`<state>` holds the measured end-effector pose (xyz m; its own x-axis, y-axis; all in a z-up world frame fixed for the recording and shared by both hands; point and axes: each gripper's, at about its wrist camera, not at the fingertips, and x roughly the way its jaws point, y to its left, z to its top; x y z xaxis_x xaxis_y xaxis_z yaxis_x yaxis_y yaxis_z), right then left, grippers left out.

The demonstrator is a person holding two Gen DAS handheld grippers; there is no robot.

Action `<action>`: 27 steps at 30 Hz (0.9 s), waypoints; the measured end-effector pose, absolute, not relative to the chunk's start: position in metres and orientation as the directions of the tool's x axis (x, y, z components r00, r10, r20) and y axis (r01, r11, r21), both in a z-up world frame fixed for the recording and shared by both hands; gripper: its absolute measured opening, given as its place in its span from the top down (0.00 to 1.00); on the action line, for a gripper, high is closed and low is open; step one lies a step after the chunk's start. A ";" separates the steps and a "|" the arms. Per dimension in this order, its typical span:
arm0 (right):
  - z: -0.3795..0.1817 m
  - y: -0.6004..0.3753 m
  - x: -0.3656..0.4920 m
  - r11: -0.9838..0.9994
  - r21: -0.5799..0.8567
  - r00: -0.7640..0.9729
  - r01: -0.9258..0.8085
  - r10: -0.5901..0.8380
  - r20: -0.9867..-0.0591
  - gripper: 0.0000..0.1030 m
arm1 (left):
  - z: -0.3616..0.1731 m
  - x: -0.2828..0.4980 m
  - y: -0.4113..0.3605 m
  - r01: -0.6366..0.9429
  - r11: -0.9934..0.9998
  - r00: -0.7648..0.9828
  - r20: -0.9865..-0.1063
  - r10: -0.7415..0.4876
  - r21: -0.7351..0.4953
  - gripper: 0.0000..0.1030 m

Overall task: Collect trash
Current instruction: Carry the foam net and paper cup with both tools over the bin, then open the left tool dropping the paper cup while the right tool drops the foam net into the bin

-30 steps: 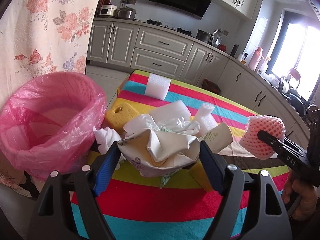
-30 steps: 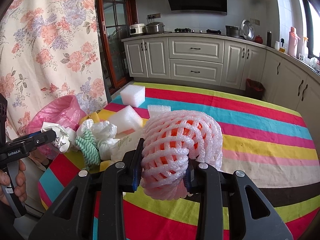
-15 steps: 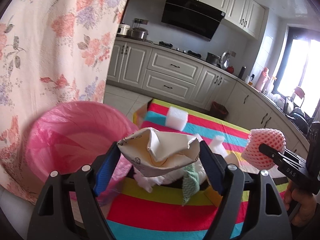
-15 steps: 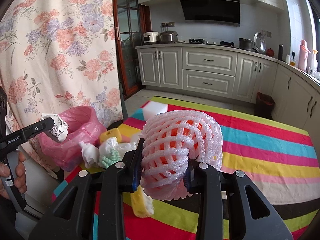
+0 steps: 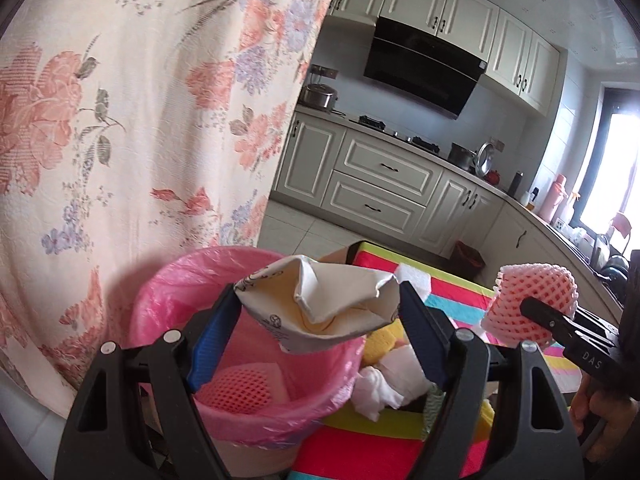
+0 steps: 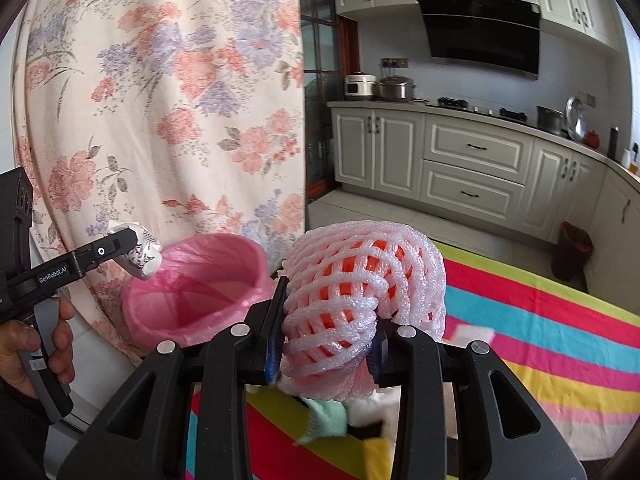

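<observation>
Two grippers hold trash: the left gripper (image 5: 316,322) has its jaws clamped on a crumpled paper cup (image 5: 320,312) above the pink-lined bin (image 5: 256,412); the right gripper (image 6: 326,344), jaws clamped on a foam fruit net (image 6: 360,300), hovers over the striped counter (image 6: 560,336).

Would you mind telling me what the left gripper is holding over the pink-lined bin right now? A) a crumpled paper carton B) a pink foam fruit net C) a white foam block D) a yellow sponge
A: the left gripper is shut on the crumpled paper carton, held above the pink-lined bin, while the pink foam fruit net sits in the right gripper.
</observation>
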<state>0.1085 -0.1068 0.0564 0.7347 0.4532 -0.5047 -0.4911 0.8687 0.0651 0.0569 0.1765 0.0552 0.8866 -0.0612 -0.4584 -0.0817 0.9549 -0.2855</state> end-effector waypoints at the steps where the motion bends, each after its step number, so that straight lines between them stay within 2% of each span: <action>1: 0.058 -0.099 0.111 0.863 0.068 0.729 -0.501 0.463 -0.503 0.68 | 0.056 0.057 0.181 -0.088 0.956 0.888 -0.457 -0.053 -0.281 0.26; 12: 0.055 -0.023 0.137 0.793 0.092 0.651 -0.602 0.554 -0.519 0.68 | 0.053 0.056 0.219 -0.155 0.949 0.886 -0.464 0.011 -0.274 0.26; 27: 0.034 0.046 0.165 0.721 0.110 0.550 -0.684 0.609 -0.571 0.66 | 0.055 0.071 0.248 -0.203 0.936 0.885 -0.463 0.049 -0.288 0.26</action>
